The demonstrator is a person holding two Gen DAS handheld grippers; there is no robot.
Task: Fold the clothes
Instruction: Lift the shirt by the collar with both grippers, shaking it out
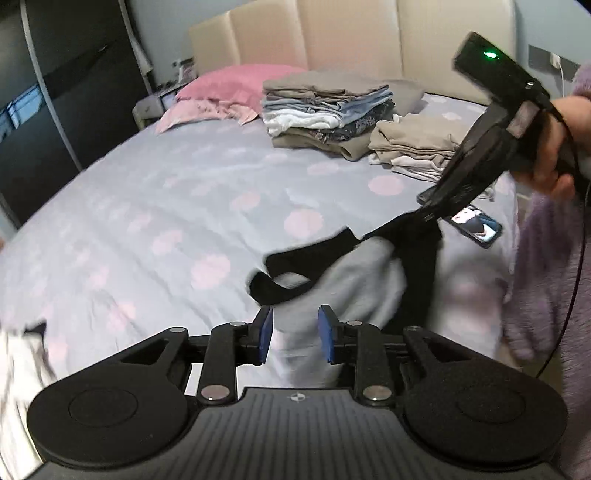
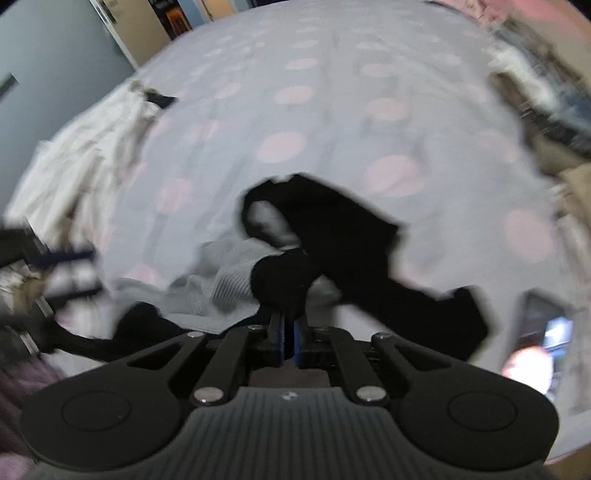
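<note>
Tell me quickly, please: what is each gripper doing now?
Left gripper: open, holding nothing; grey cloth lies past its pads.
Right gripper: shut on the black garment.

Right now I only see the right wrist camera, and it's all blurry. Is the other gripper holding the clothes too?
Observer: No. The left gripper is open. The grey and black garment shows between its pads, but they are not pressing it.
Operator: Are any clothes folded already?
Observer: Yes, a tall folded stack sits near the headboard, with a lower beige stack beside it.
Operator: What's on the stack's other side?
Observer: A pink pillow, up against the headboard.
</note>
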